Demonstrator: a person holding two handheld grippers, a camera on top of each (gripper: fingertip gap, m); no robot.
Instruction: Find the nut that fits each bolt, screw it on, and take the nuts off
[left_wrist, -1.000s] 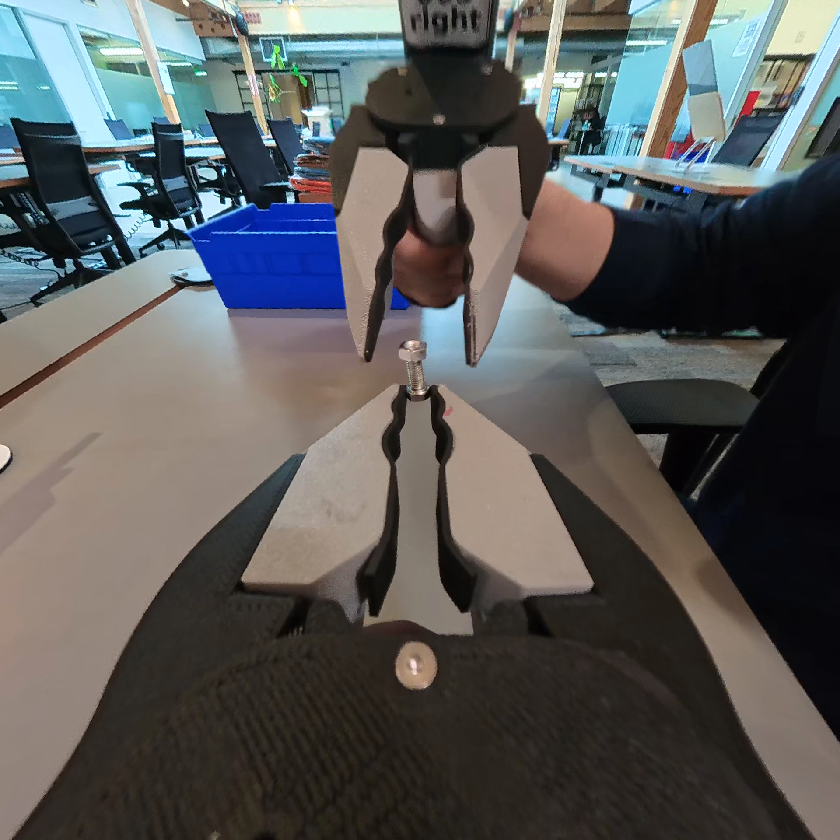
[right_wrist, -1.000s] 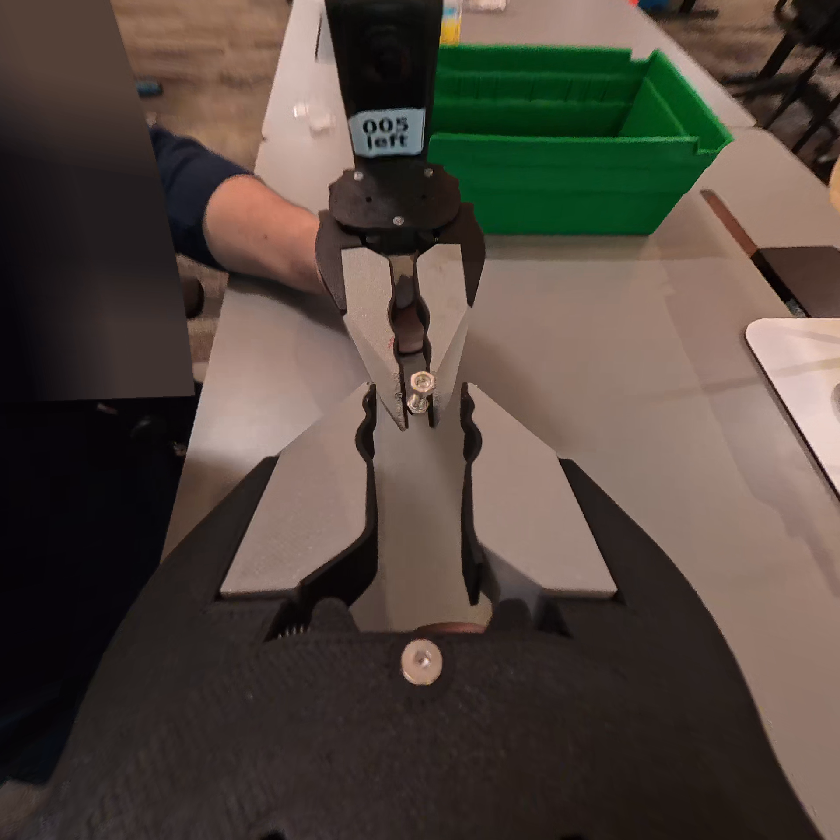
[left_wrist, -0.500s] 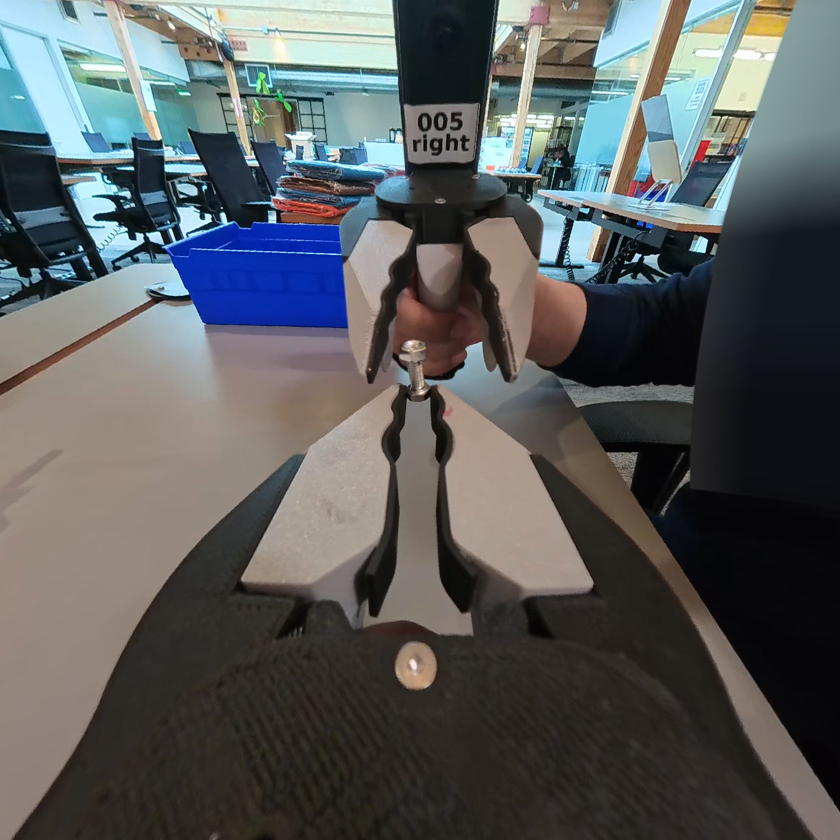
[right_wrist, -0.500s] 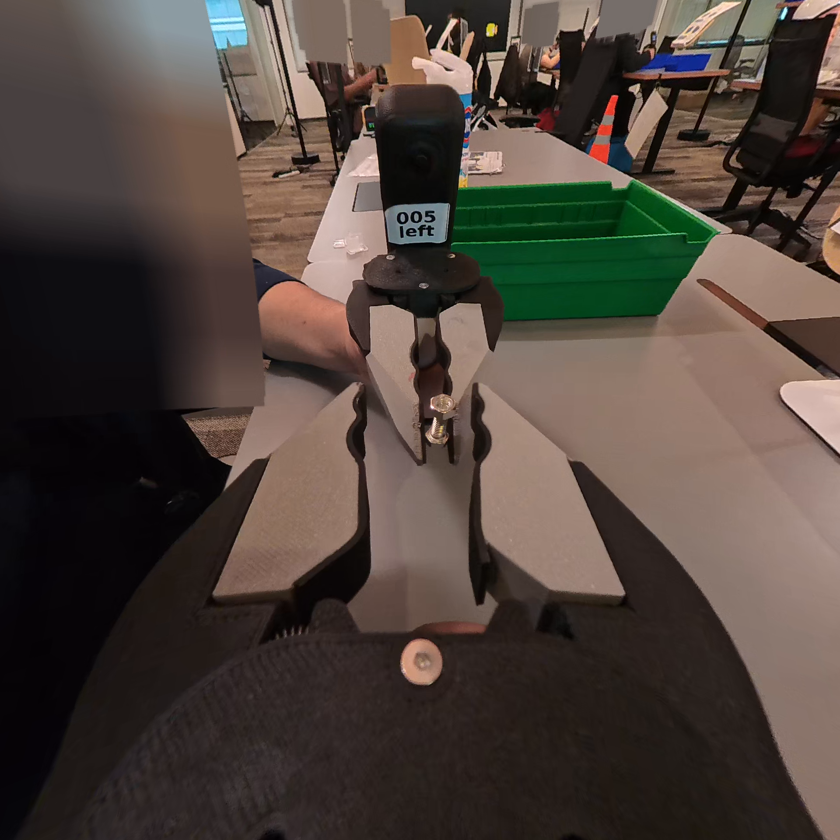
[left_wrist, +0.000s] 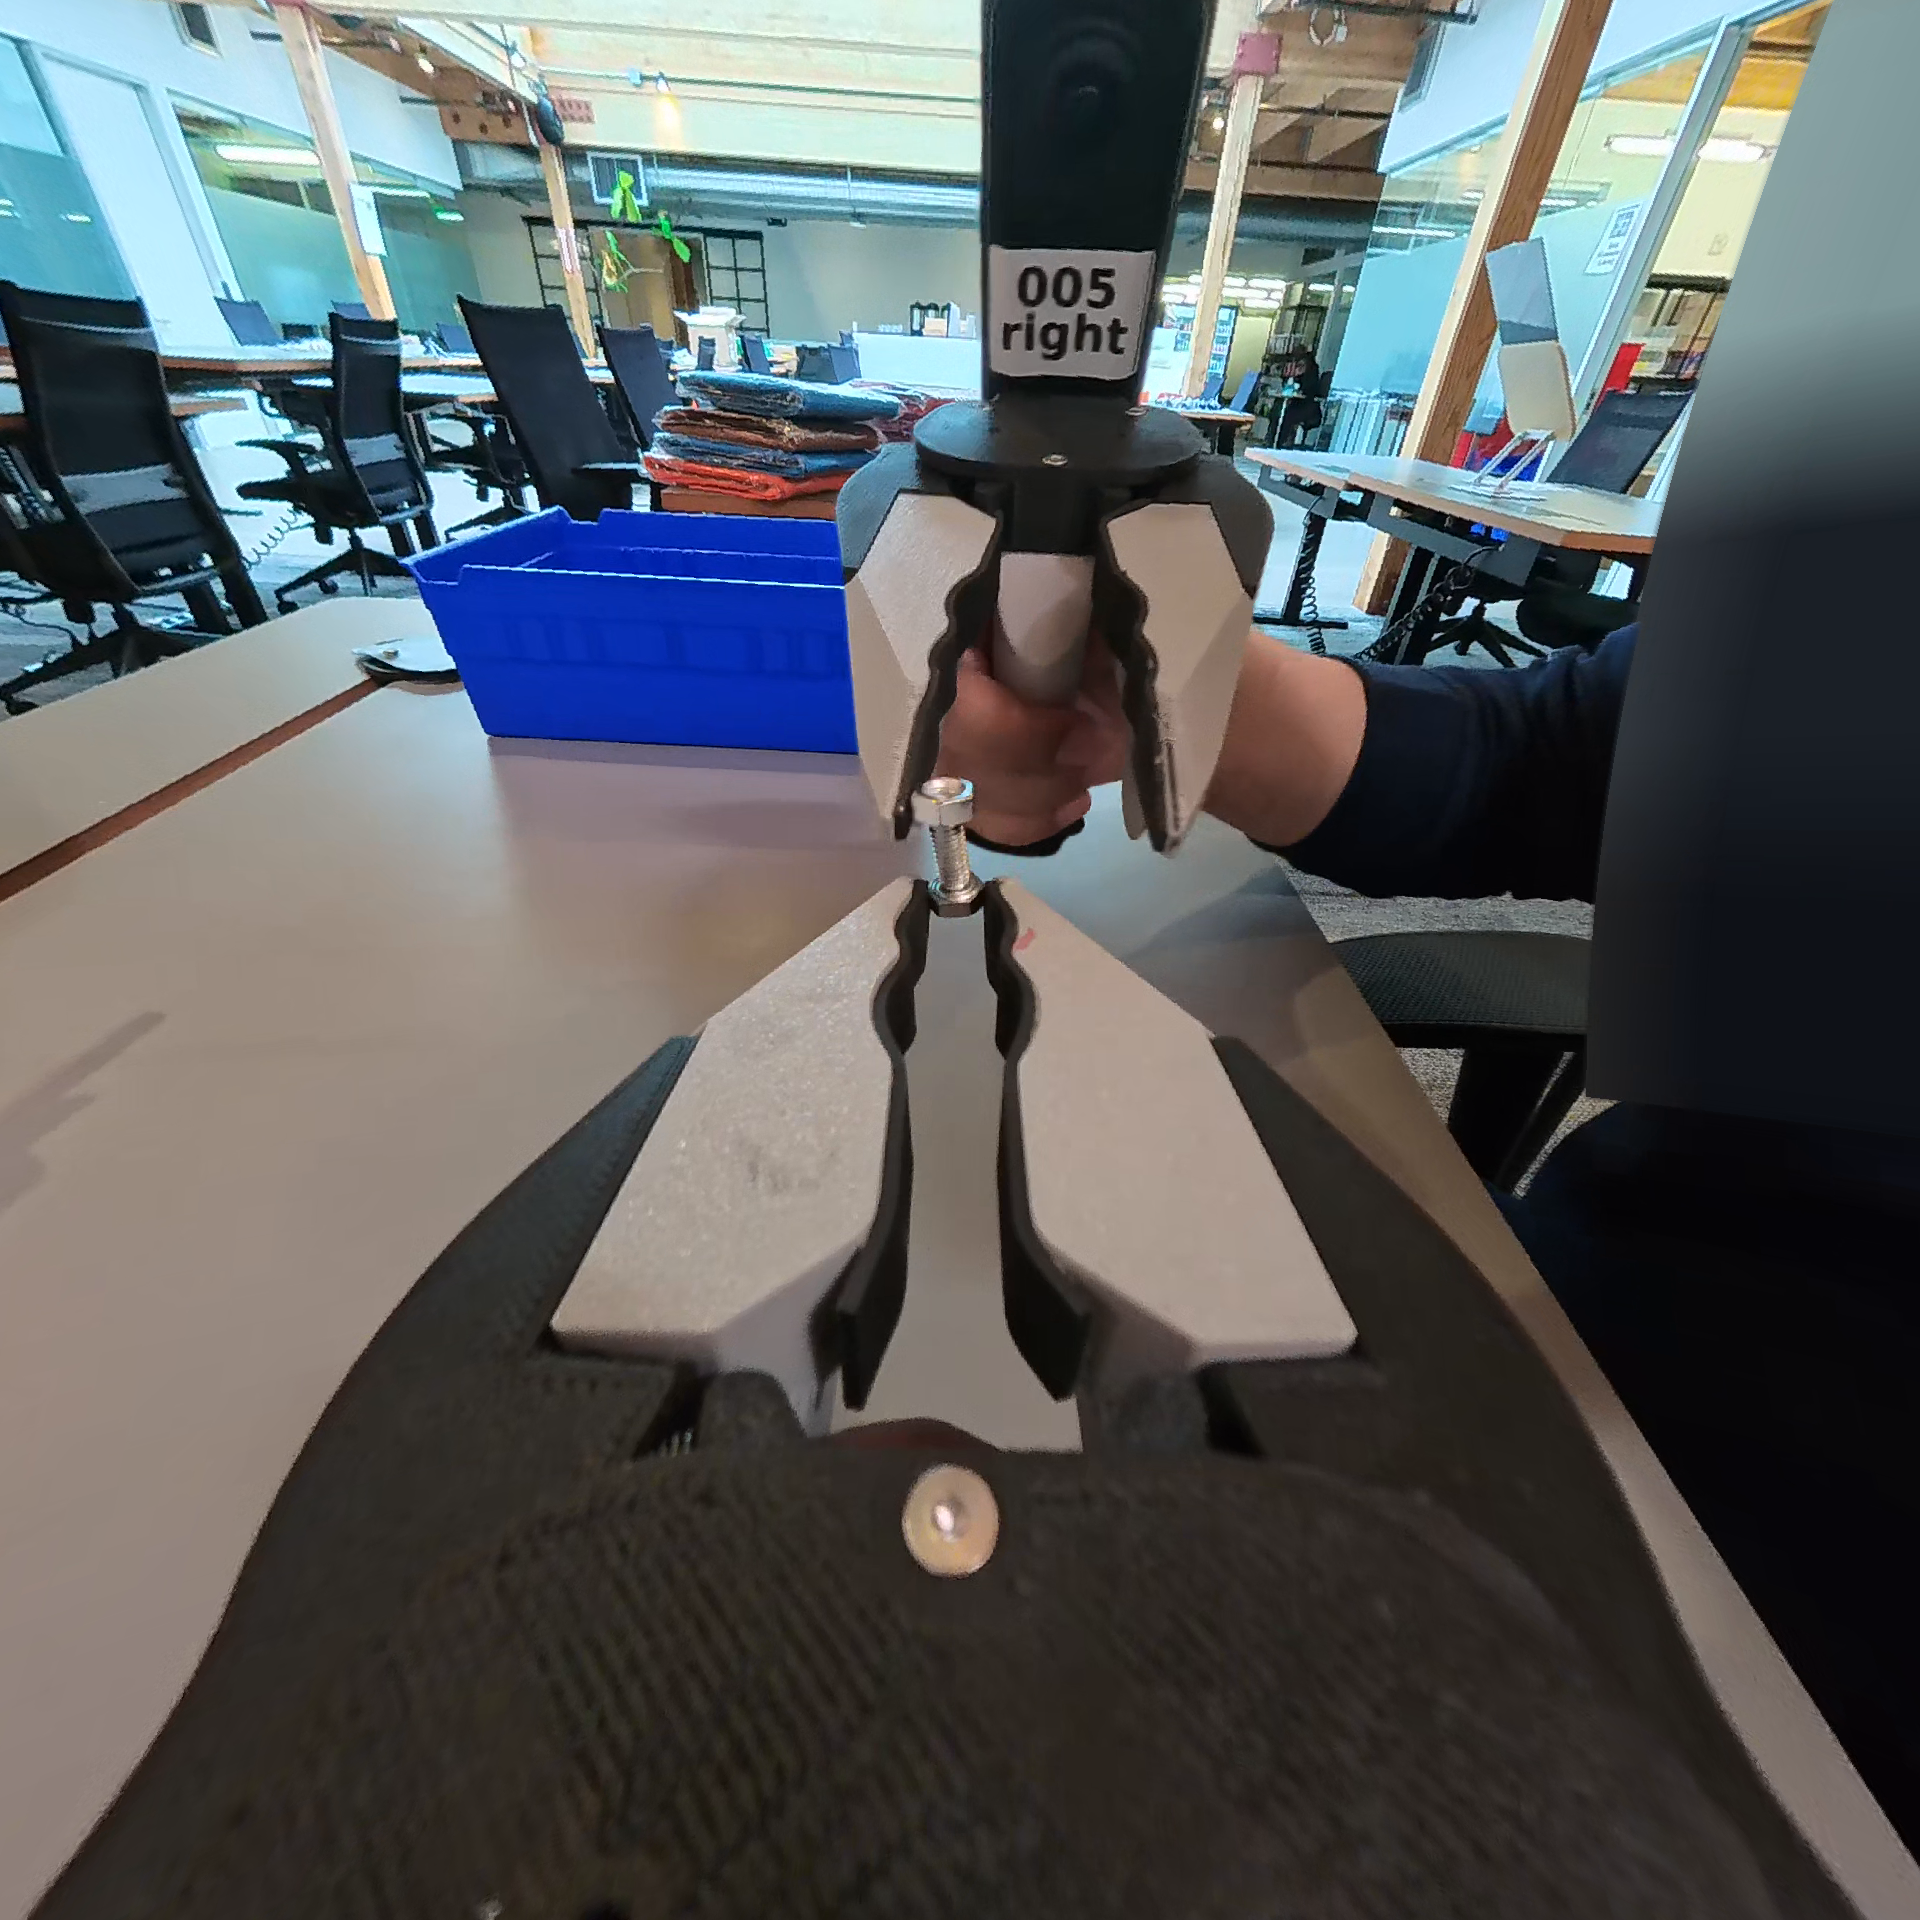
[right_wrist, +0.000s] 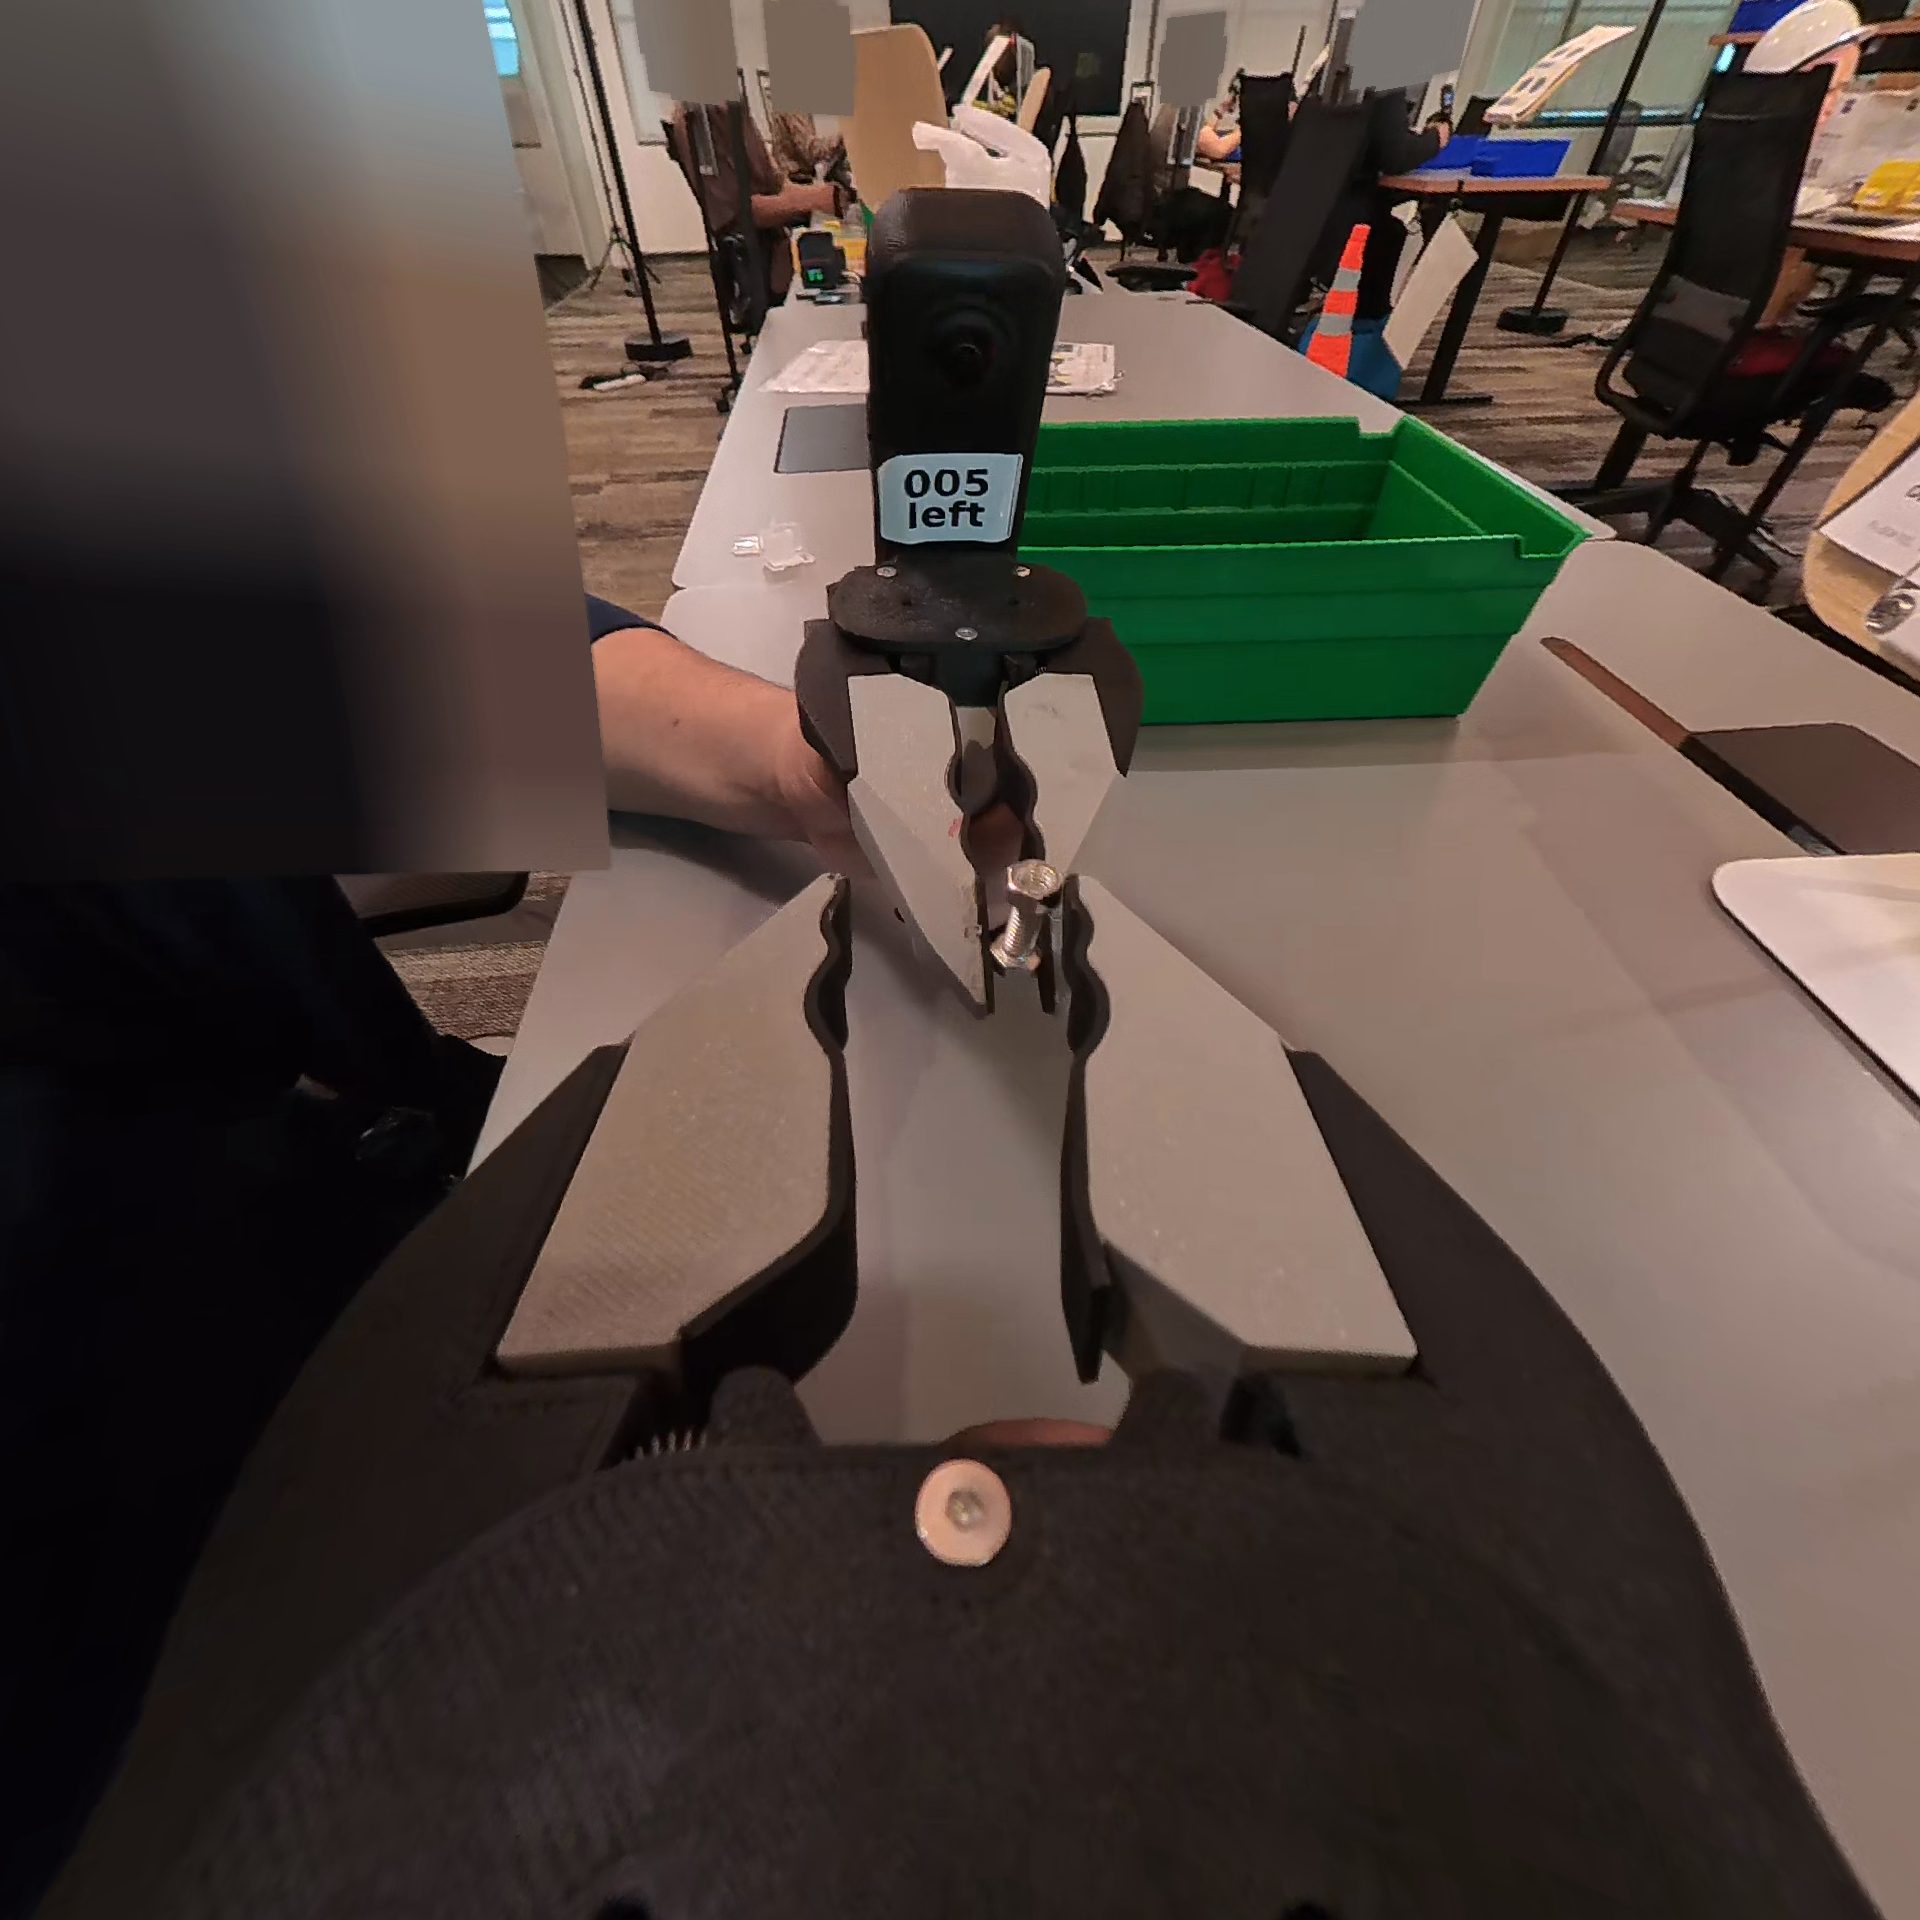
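My left gripper (left_wrist: 954, 896) is shut on the lower hex end of a silver bolt (left_wrist: 951, 847) and holds it upright above the grey table (left_wrist: 416, 987). A silver nut (left_wrist: 943, 802) sits on the bolt's top end. My right gripper (left_wrist: 1029, 826) faces the left one, open, with its fingers either side of the nut. One finger (left_wrist: 902, 800) is right beside the nut, the other stands well clear. In the right wrist view the bolt (right_wrist: 1023, 920) stands in the left gripper (right_wrist: 1013, 992), close to my right-hand finger (right_wrist: 1086, 914); my right gripper (right_wrist: 956, 904) is open.
A blue bin (left_wrist: 644, 634) stands at the table's far end in the left wrist view. A green bin (right_wrist: 1278, 582) stands behind the left gripper in the right wrist view. A white mat (right_wrist: 1829, 935) lies at the right edge. The person's sleeves and office chairs are around. The tips of both grippers are at nearly the same place.
Both grippers have tilted up to a more level view. The bolt stays in the left grasp. The right jaws widened, then narrowed a little, and one finger now sits beside the nut.
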